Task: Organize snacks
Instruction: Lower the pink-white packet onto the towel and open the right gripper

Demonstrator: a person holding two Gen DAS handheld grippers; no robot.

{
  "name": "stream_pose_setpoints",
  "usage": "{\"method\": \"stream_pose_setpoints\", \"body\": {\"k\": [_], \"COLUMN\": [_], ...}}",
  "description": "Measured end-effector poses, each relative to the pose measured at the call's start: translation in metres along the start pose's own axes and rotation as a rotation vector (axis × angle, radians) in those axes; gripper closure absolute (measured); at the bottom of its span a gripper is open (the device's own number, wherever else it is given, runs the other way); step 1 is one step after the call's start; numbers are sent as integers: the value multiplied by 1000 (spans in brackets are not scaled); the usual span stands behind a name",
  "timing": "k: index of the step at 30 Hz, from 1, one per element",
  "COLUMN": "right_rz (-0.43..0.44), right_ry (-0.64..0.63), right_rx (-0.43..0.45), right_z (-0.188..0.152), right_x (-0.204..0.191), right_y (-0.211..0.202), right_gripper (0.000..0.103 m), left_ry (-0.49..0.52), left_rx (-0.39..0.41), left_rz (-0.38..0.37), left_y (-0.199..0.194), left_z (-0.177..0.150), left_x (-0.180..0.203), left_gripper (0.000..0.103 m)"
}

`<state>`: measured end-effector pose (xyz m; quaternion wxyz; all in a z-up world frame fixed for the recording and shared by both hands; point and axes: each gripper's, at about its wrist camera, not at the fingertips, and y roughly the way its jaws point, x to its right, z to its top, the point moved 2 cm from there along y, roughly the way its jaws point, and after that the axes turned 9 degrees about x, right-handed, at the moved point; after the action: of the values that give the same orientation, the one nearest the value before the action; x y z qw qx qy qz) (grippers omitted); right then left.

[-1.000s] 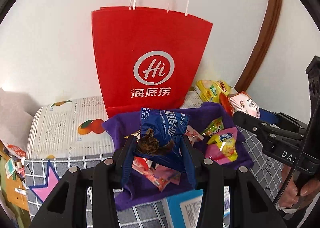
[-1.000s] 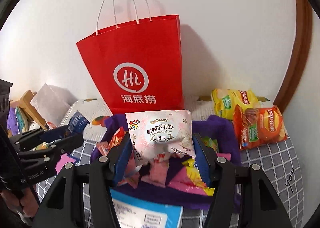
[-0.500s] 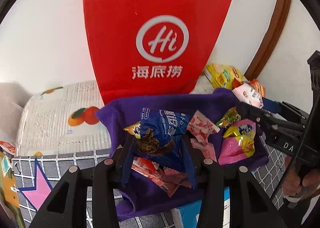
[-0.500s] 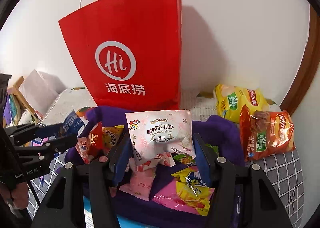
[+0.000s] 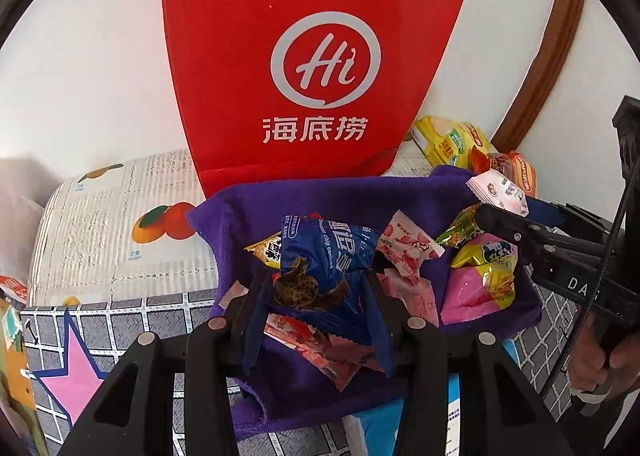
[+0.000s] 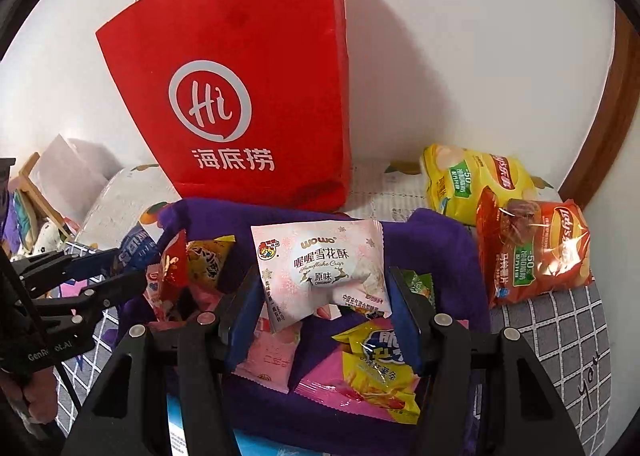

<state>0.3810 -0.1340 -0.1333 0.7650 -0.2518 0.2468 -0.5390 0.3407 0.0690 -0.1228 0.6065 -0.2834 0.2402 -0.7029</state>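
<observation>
Evidently a placing step is in hand: two snacks are held above the purple cloth (image 5: 336,192) where the loose packets are gathered. At the left, the left gripper (image 5: 316,292) is clamped on a blue cookie packet (image 5: 328,252), pinched at both sides and held over the near-left part of the pile. Further right, the right gripper (image 6: 320,292) is closed on a pink-and-white snowflake crisp packet (image 6: 320,260), which is held upright over the middle of the cloth. Whether either packet already touches the snacks beneath cannot be told from these views.

For the next move, each packet would probably be lowered onto a bare patch or onto the pile, and the jaws parted only once it is supported.

Room is limited. The far edge is closed off by the red paper bag (image 6: 248,104), which stands just behind the cloth against the wall. At the far right, two chip bags (image 6: 532,252) lie beside the cloth, with a wooden frame (image 6: 604,128) beyond them. The two tools are near one another over the same cloth, so a sideways sweep by either could be fouled by the other; open space is found mainly toward the near edge.
</observation>
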Motion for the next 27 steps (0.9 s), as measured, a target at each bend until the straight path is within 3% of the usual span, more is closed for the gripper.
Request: {"method": "stream_pose_setpoints", "body": {"k": [27], "right_rz": [-2], "right_ry": [-5], "right_rx": [-109], "right_z": [-13], "right_x": [-3], "right_y": [20], "right_gripper": [44], "left_ry": [-1], "left_rx": [-14], "left_rz": [-2], "left_y": [3], "left_z": [-2], "left_x": [0], "left_gripper": [60]}}
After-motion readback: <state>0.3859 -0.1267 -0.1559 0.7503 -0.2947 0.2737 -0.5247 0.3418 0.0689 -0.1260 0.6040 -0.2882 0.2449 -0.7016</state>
